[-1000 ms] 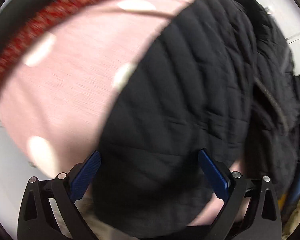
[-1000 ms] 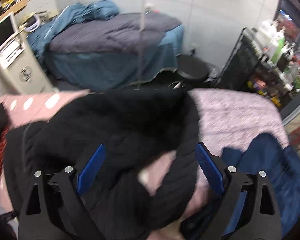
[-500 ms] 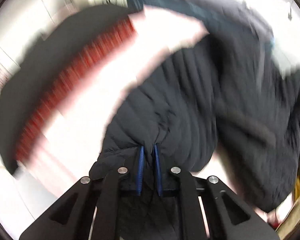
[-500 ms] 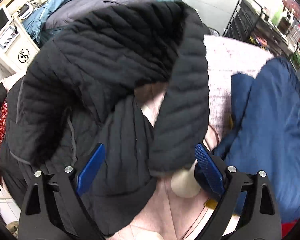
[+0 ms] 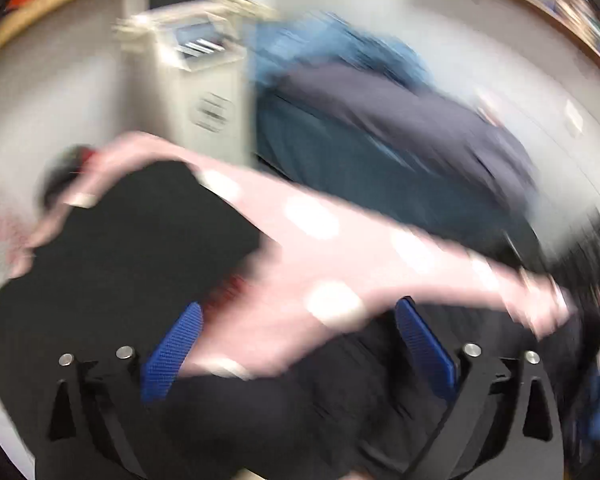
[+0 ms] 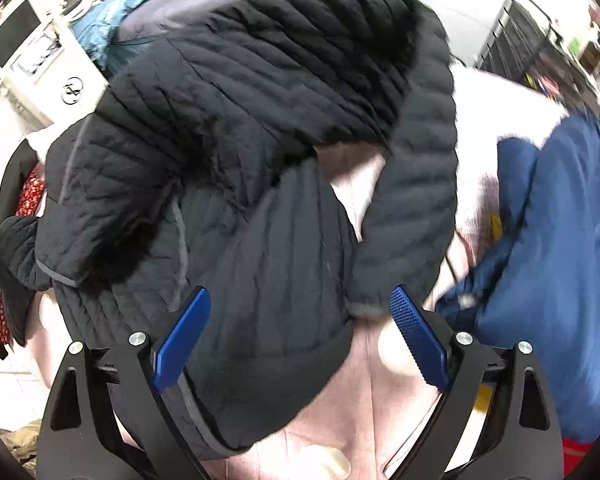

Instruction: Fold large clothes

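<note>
A black quilted jacket (image 6: 260, 140) lies crumpled on a pink dotted cover (image 6: 360, 420), one sleeve (image 6: 412, 200) curling down to the right. My right gripper (image 6: 300, 292) hangs just above its lower part, jaws wide and nothing pinched; the sleeve cuff sits by the right pad. The left wrist view is heavily blurred. There my left gripper (image 5: 298, 306) has its jaws opening wide over the pink cover (image 5: 340, 248), with dark jacket cloth (image 5: 300, 420) below and nothing between the pads.
A blue garment (image 6: 548, 260) lies on the right of the cover. A black cloth with red lining (image 6: 24, 200) hangs at the left edge. Behind stand a white machine (image 5: 204, 92), a bed with a dark grey cover (image 5: 380, 128) and a shelf rack (image 6: 540, 52).
My left gripper pinched the jacket half a second ago, then let go and swung up and away. The jacket was folded over itself. My right gripper came down closer to it.
</note>
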`<state>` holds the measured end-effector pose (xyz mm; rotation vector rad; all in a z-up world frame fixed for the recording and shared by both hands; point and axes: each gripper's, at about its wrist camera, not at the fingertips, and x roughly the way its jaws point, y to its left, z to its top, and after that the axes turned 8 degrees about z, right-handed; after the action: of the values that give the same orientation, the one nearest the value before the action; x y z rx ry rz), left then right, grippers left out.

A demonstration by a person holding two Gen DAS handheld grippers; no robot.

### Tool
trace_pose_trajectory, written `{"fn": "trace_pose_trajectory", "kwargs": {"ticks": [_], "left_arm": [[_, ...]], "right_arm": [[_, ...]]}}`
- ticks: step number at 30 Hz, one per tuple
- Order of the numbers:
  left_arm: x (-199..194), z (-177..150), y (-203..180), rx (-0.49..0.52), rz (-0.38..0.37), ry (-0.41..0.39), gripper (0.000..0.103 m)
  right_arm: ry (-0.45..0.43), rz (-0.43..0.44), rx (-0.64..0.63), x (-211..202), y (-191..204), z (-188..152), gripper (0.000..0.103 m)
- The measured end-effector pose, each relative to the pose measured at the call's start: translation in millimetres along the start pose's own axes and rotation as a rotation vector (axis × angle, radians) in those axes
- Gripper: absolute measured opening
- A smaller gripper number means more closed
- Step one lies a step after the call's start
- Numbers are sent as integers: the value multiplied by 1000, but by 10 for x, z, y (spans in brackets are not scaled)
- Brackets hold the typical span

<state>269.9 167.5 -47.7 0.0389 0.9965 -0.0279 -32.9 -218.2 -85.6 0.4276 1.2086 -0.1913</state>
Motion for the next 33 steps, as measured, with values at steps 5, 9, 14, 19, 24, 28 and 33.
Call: {"fn": "trace_pose_trajectory", "kwargs": {"ticks": [5, 9, 14, 19, 24, 28, 33], "left_arm": [[-1, -1016, -1259, 345, -130, -13, 95], [-143, -1971, -2138, 884, -38, -178, 96], [485, -2171, -2416, 1020, 164, -142, 47], [668, -954, -2333, 856, 244, -164, 12], [953, 606, -2400, 631, 268, -175, 11], [1451, 1296, -2743, 595, 320, -64, 19], [1661, 1394, -2823, 429, 272, 43, 74]], "right_arm": [[57, -1, 125, 95, -260, -174, 90], [65, -7, 169, 114, -354, -238, 90], [80, -12, 146, 156, -302, -231, 90], [73, -34, 107, 127, -241, -273, 90], [103, -71, 95, 225, -305, -388, 90], [89, -76, 91, 185, -321, -391, 90], [98, -80, 70, 185, -304, -416, 90]]}}
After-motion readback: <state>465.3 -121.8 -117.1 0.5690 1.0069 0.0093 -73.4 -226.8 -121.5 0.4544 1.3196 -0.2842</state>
